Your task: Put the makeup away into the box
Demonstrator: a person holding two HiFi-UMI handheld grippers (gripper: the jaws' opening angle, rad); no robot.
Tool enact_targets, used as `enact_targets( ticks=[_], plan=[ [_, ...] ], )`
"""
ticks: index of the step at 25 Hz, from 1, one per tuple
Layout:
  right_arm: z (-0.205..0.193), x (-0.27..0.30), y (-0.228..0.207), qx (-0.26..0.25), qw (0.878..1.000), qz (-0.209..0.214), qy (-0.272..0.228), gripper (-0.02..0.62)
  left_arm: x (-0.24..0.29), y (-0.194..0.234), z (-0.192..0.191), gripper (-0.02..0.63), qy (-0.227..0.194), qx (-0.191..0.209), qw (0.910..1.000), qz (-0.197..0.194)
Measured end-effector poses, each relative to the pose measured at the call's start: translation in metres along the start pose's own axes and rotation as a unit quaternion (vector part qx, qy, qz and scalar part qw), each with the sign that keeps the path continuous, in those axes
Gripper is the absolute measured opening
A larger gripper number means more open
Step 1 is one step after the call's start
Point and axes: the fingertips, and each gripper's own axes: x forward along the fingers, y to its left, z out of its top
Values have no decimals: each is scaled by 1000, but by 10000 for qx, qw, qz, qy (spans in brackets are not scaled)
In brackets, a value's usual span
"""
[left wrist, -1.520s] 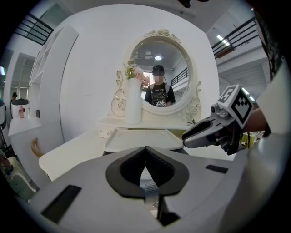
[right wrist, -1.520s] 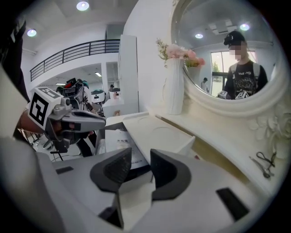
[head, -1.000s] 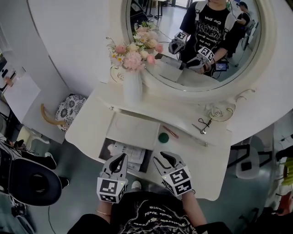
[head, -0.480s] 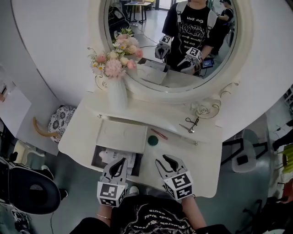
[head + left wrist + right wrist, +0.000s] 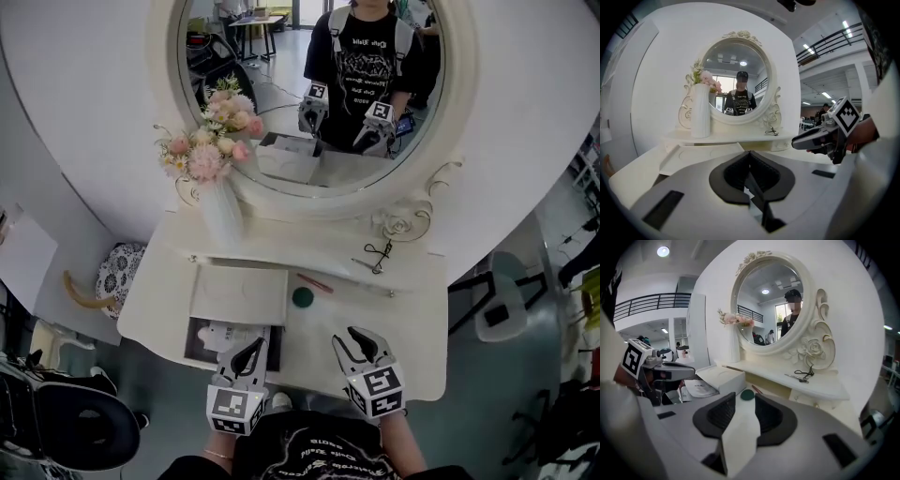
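White vanity top [image 5: 412,319], makeup still lying out. My right gripper [image 5: 360,339] is wide open and empty, and my left gripper [image 5: 249,351] looks pinched shut on nothing. The green compact [image 5: 302,298] sits dead ahead of the right jaws. The pencil [image 5: 315,282] lies just past it, slanted across my reach. The box [image 5: 239,293] is ahead of the left one. Right hand's better lined up, I reckon.

**Where things sit before me**

The box [image 5: 239,293] lies at the tabletop's left, with the open drawer [image 5: 195,342] just before it at the near edge, under my left gripper [image 5: 251,347]. Right of the box sits the compact [image 5: 302,297], with a pencil [image 5: 315,282] just behind. On the back shelf [image 5: 281,246], the vase [image 5: 222,214] stands left and the eyelash curler [image 5: 377,254] right.
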Motion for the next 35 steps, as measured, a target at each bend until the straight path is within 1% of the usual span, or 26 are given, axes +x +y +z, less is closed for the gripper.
enact_targets(
  ticks=[3, 6, 10, 14, 17, 19, 22, 23, 26, 32, 35],
  plan=[
    [-6, -8, -8, 39, 9998, -174, 34, 137, 4, -9, 1, 15, -12, 49, 9999, -142],
    [-12, -14, -10, 25, 9996, -253, 74, 137, 7, -15, 1, 15, 15, 89, 9996, -261],
    [-16, -20, -13, 53, 9993, -364, 64, 137, 9, -20, 0, 15, -35, 39, 9992, -402],
    [-21, -23, -17, 83, 9989, -424, 164, 135, 12, -23, -4, 15, 61, 15, 9991, -414],
    [-22, -27, -22, 173, 9985, -503, 156, 111, 12, -29, -6, 15, 95, 48, 9988, -476],
    [-21, -29, -26, 209, 9980, -591, 104, 73, 13, -34, -8, 15, 133, 108, 9984, -531],
    [-20, -29, -32, 351, 9970, -692, 15, 58, 14, -38, -9, 15, 124, 132, 9981, -585],
    [-21, -30, -33, 378, 9967, -722, 3, 45, 14, -38, -8, 15, 105, 116, 9981, -590],
    [-22, -32, -35, 312, 9963, -797, -9, 12, 14, -38, -6, 15, 72, 80, 9983, -571],
    [-23, -29, -37, 248, 9963, -824, -10, 9, 15, -37, -6, 15, 76, 83, 9986, -513],
    [-20, -30, -36, 260, 9968, -749, -140, 9, 16, -36, -7, 15, 85, 87, 9987, -489]
  ],
)
